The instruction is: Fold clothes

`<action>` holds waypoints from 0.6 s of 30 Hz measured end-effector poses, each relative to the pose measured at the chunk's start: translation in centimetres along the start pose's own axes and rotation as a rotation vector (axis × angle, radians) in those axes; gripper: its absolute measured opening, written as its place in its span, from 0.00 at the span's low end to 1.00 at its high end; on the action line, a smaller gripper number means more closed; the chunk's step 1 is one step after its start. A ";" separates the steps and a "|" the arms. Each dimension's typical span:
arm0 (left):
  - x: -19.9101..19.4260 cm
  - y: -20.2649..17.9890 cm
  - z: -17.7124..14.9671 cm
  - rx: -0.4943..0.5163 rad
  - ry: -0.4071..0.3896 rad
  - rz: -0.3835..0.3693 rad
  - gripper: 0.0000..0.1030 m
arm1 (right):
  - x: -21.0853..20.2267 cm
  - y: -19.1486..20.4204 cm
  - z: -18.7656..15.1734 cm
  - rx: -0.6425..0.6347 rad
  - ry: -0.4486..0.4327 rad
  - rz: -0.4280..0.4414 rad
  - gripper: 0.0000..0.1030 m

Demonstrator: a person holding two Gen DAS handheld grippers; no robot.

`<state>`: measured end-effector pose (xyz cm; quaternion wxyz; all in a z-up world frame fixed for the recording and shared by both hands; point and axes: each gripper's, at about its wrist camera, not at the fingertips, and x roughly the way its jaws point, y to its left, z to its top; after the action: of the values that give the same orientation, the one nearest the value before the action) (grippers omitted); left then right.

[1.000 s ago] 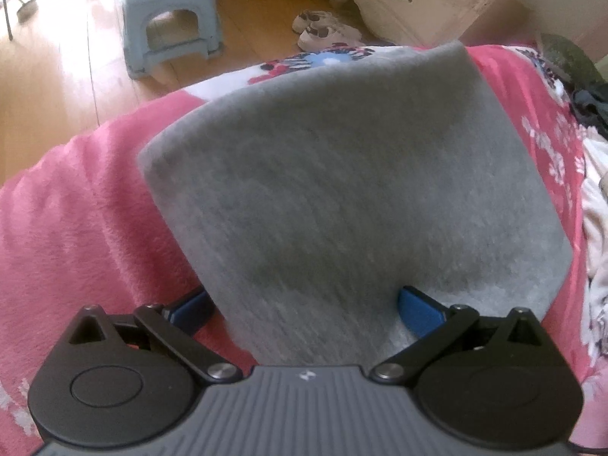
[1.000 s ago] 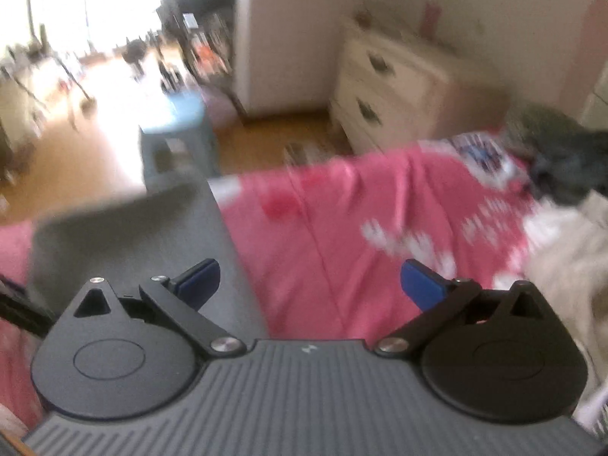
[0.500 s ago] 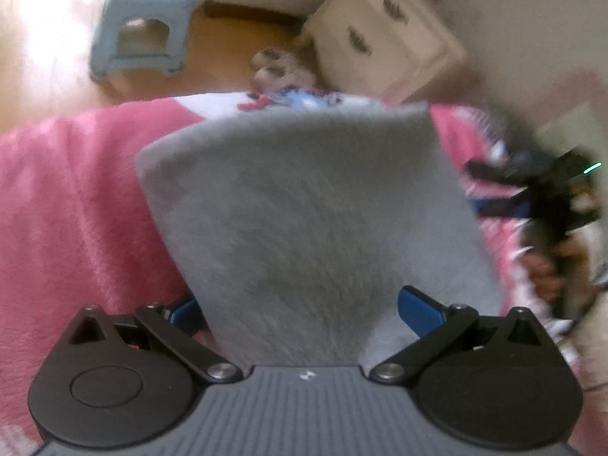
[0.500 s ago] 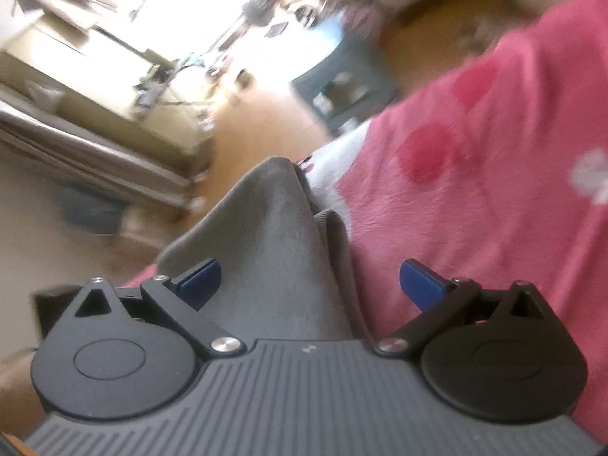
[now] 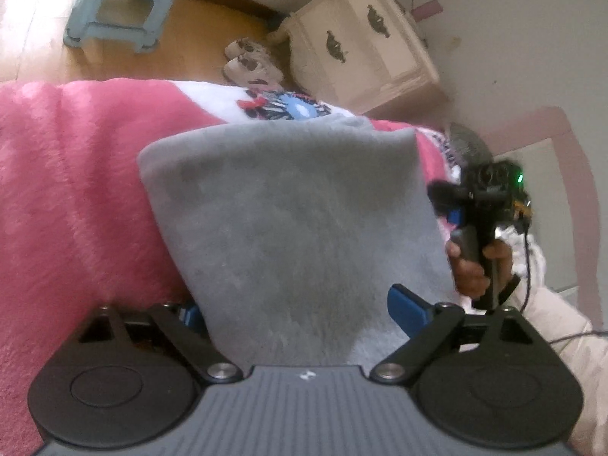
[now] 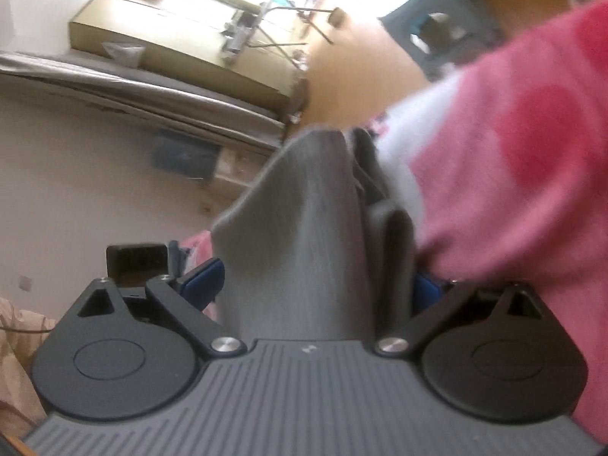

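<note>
The folded grey garment (image 5: 288, 228) lies on the pink fleece blanket (image 5: 76, 190) of the bed, running forward between the left tongs (image 5: 300, 311), whose jaws are spread and closing around it. The right tongs (image 6: 315, 285) straddle its edge, spread. Soft, light and limp, it is probably best pinched at the thick folded edges.
</note>
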<state>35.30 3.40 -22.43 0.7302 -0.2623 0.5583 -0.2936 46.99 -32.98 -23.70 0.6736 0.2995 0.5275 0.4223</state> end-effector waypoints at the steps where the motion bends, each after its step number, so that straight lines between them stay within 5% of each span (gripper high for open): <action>1: 0.1 -0.3 -0.1 0.002 0.005 0.015 0.90 | 0.6 0.1 0.4 -0.017 0.013 0.006 0.96; 4: -0.5 -0.7 -0.2 -0.007 0.020 0.066 0.75 | 0.4 0.5 0.5 -0.063 0.091 0.036 0.90; 6: -0.8 -0.6 -0.3 -0.025 0.035 0.089 0.66 | -0.1 0.0 0.0 -0.036 0.160 0.060 0.67; 9: -0.3 -0.8 0.0 -0.045 0.033 0.117 0.67 | 0.5 -1.2 0.4 -0.004 0.166 0.088 0.49; 14: 0.4 -1.4 -0.3 -0.026 -0.002 0.127 0.81 | 3.1 -1.3 0.9 -0.002 0.158 0.132 0.47; 18: -0.1 -2.7 -0.9 0.000 -0.041 0.188 0.64 | 3.1 0.3 0.1 -0.027 0.092 0.093 0.43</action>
<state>34.07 1.52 -20.66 0.7658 -0.2146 0.5655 -0.2183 47.30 -30.08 -24.85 0.6324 0.2950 0.5376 0.4733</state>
